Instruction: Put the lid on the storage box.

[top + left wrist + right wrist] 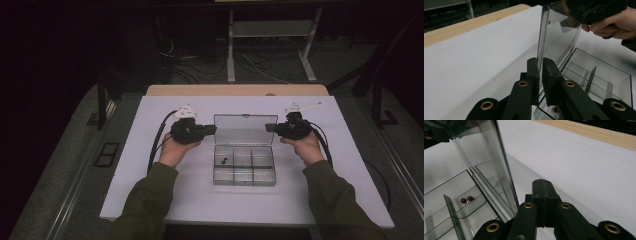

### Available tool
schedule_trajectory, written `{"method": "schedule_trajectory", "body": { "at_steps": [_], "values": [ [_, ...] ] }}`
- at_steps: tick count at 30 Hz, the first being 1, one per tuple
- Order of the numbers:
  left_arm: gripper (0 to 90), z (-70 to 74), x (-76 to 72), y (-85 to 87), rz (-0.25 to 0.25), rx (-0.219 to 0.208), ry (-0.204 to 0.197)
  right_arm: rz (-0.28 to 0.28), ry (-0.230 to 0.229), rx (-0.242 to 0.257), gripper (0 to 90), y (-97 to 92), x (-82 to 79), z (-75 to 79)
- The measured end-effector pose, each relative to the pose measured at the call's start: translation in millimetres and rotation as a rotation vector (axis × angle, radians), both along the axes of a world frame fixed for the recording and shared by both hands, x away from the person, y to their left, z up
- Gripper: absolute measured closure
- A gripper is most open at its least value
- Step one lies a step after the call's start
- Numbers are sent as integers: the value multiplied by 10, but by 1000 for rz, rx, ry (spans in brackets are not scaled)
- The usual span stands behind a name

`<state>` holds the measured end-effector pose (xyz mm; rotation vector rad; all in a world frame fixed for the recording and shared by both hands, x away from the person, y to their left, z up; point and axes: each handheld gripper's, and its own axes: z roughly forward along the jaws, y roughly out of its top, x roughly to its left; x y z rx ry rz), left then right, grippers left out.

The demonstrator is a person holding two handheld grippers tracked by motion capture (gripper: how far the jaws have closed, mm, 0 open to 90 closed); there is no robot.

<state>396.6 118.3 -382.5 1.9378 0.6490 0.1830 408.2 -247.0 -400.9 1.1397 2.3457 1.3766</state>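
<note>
Clear compartment box, lid upright, L fingers pinching lid edge, R fingers together, empty.

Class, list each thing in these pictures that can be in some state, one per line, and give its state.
Clear compartment box: open, resting on the table.
Lid: raised, standing about upright behind the compartments.
Left gripper: jaws nearly closed around the lid's side edge; contact not clear.
Right gripper: jaws shut, empty, beside the lid's other edge.
Small red beads: lying loose in one compartment.
</note>
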Motion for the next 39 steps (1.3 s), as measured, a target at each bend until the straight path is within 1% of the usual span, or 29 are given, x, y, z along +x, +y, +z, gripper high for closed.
{"method": "schedule_trajectory", "body": {
  "at_steps": [7,8,10,13,16,17,20,21,22,23,24,25,26,27,28,29,30,31,32,35,36,39],
  "values": [
    [849,10,-47,8,-2,-3,-9,8,-7,-5,890,-18,-47,29],
    [849,10,-61,10,-2,-6,-10,8,-9,-4,890,-27,-56,35],
    [846,15,-111,15,-3,0,-16,5,-13,-4,890,-72,-88,59],
    [843,16,-142,15,-4,1,-18,7,-15,-6,890,-113,-117,74],
    [839,17,-186,21,-8,7,-18,14,-8,-6,890,-187,-216,91],
    [838,17,-186,21,-8,7,-18,14,-8,-6,890,-187,-216,91],
    [836,9,-217,21,-5,1,-16,17,-1,-13,890,-226,-310,93],
    [835,10,-225,24,-7,4,-15,18,-1,-19,890,-238,-344,91],
    [834,8,-241,25,-6,4,-14,17,1,-22,890,-264,-415,89],
    [834,8,-241,25,-6,4,-14,17,1,-22,890,-264,-415,89],
    [834,7,-249,24,-5,4,-16,23,2,-17,890,-284,-482,89],
    [834,9,-257,26,-6,8,-15,23,2,-17,890,-284,-482,89],
    [833,9,-265,26,-7,9,-14,39,8,-12,890,-285,-545,89],
    [833,10,-271,29,-9,10,-14,39,8,-12,890,-285,-545,89],
    [834,7,-280,32,-9,7,-13,59,9,-11,890,-265,-606,93],
    [834,8,-287,34,-10,8,-9,59,9,-11,890,-265,-606,93],
    [834,5,-297,38,-12,9,-9,74,3,0,890,-245,-643,104],
    [834,3,-302,39,-11,8,-11,74,3,0,890,-245,-643,104],
    [834,5,-320,45,-15,15,-7,85,-3,12,890,-229,-659,125],
    [836,8,-339,46,-14,13,-3,90,-12,20,890,-218,-661,139],
    [835,11,-349,50,-16,15,-3,95,-4,20,890,-207,-670,141],
    [837,8,-377,61,-19,8,-1,102,-2,19,890,-205,-669,136]
  ]
}}
